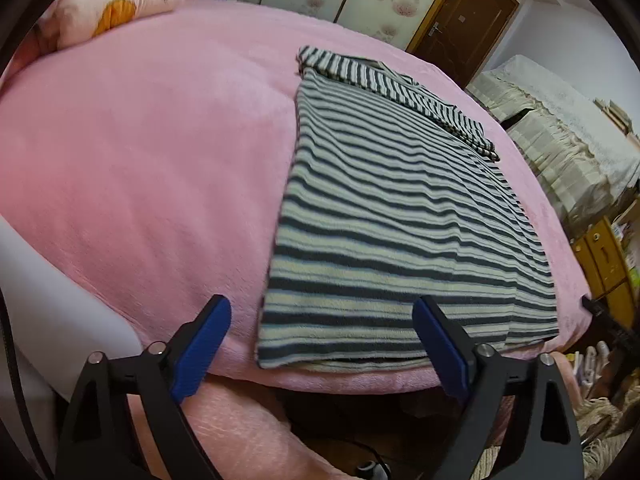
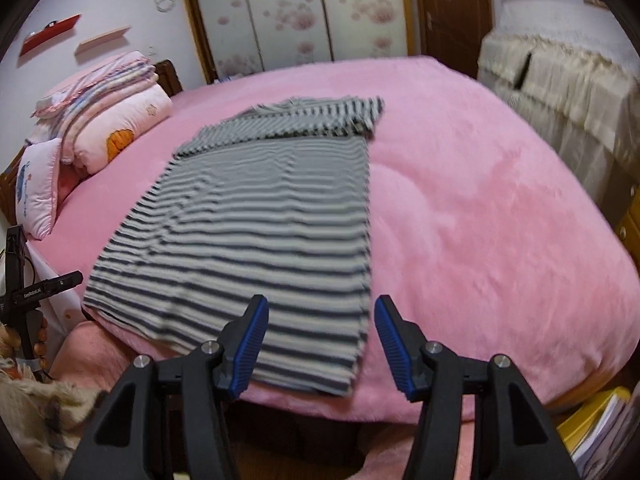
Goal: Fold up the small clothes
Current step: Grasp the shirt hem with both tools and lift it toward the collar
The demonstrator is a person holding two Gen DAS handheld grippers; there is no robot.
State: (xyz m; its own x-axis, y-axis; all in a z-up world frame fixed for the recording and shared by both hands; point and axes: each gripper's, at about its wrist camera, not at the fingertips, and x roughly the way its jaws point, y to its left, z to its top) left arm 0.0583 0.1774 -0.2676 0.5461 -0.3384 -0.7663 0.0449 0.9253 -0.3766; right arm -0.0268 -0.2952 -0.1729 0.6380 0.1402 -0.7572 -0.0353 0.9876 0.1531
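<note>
The left tongs (image 1: 322, 344) stand released at the bottom of the left wrist view, the two blue pads wide apart and bracketing the near left corner of the striped shirt (image 1: 400, 216) without pressing on it. The right tongs (image 2: 320, 344) are also released, though less wide, low in the right wrist view with the shirt's near right corner (image 2: 352, 376) showing in the gap between the pads. Nothing is gripped by either pair.

The shirt lies flat on the pink bed (image 1: 140, 180), its hem along the near edge, its long sides apparently already turned in so that it forms a narrow strip, and the sleeves laid across the far end. With one pair of tongs at each hem corner, the likely aim is to pinch both corners and carry the hem toward the collar for the next fold.

Both views are smeared by motion, so the stripes blur and the layering of the folded sides is hard to read. Whether the pads touch the cloth cannot be told. The collar is barely visible, and the stacked pillows (image 2: 116, 120) at upper left are partly cut off.
</note>
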